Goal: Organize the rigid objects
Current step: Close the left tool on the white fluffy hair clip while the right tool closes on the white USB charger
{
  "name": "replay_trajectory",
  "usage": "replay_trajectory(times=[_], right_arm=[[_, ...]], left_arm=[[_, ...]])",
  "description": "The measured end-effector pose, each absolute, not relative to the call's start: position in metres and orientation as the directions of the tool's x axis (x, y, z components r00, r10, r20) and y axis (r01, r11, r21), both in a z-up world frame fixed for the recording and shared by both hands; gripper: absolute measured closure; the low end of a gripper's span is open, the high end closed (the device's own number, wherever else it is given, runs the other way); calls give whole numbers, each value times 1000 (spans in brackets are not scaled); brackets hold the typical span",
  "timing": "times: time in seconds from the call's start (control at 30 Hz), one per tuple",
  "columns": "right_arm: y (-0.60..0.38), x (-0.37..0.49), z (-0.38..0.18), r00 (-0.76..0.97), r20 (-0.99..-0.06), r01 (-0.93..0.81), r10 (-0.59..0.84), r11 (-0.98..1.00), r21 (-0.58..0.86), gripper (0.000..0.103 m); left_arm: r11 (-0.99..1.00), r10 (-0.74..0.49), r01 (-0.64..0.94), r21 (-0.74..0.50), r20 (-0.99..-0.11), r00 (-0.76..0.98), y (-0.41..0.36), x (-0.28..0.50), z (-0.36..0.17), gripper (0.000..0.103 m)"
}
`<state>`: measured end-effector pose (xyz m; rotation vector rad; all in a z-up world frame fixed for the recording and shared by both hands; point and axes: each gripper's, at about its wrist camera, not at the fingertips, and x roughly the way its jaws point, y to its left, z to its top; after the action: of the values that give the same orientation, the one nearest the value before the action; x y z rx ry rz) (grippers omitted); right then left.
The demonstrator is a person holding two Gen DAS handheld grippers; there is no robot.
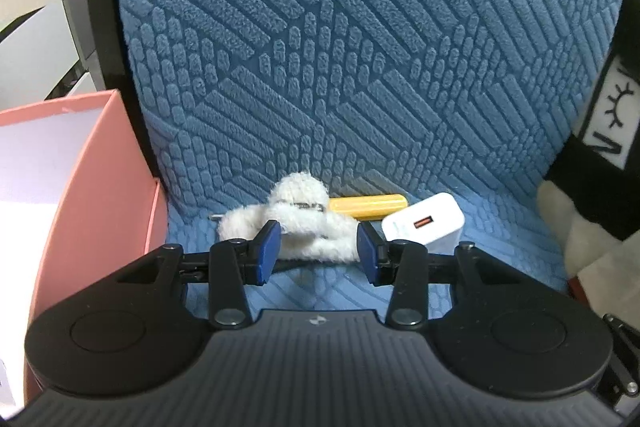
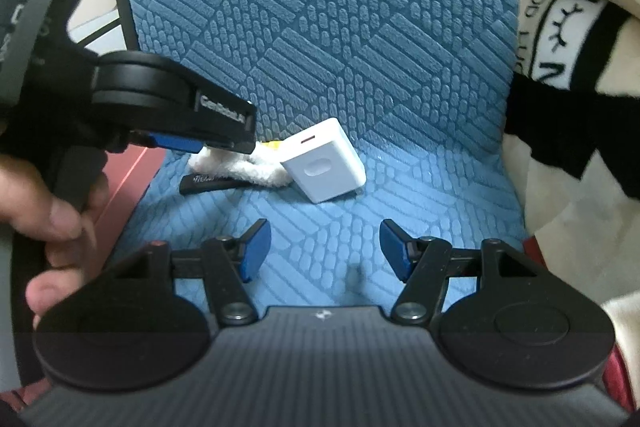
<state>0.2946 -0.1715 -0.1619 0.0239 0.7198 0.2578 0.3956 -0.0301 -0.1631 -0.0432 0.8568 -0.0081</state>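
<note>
Seat fabric (image 1: 360, 27), blue and quilted, filled the left wrist view, a chair's seat and back. At the crease lay a white fluffy hair clip (image 1: 296, 223), a yellow tube (image 1: 368, 207) behind it and a white charger (image 1: 424, 227) just to its right. The left tongs (image 1: 318, 251) stood apart on either side of the fluffy clip, their blue pads (image 1: 267, 251) close to it; whether they pressed it I could not tell. A pink box (image 1: 100, 187) stood open at the left edge of the seat.

From the right wrist view, the right tongs (image 2: 324, 251) stood apart over bare seat, holding nothing. The charger (image 2: 324, 163) lay ahead, tilted, touching the fluffy clip (image 2: 248, 167). A hand (image 2: 44, 211) held the left tongs (image 2: 208, 145) over the clip.
</note>
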Motion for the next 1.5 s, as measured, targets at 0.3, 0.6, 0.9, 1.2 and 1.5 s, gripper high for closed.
replay_trajectory(times=[0.3,0.6,0.9,1.2,1.5], right_arm=[[-168,322,-168,739,-639,-235,212,971,49,40],[-159,349,-180,758,-621,-256,201,967,0,40],[-135,364,-192,765,-600,-330,234,943,-53,40],[-114,382,-208,757,-607,-355,241,932,-71,40],[-122,391,-218,744,-619,-335,252,942,-20,41]], left_arm=[[1000,6,-20,-9,-768,640,-24,419,-172,55],[999,8,-38,-20,-776,631,-20,430,-175,56],[998,7,-55,-38,-766,643,-14,432,-175,65],[996,4,-71,-55,-764,645,-12,431,-178,66],[993,2,-93,-76,-766,643,-1,434,-176,66]])
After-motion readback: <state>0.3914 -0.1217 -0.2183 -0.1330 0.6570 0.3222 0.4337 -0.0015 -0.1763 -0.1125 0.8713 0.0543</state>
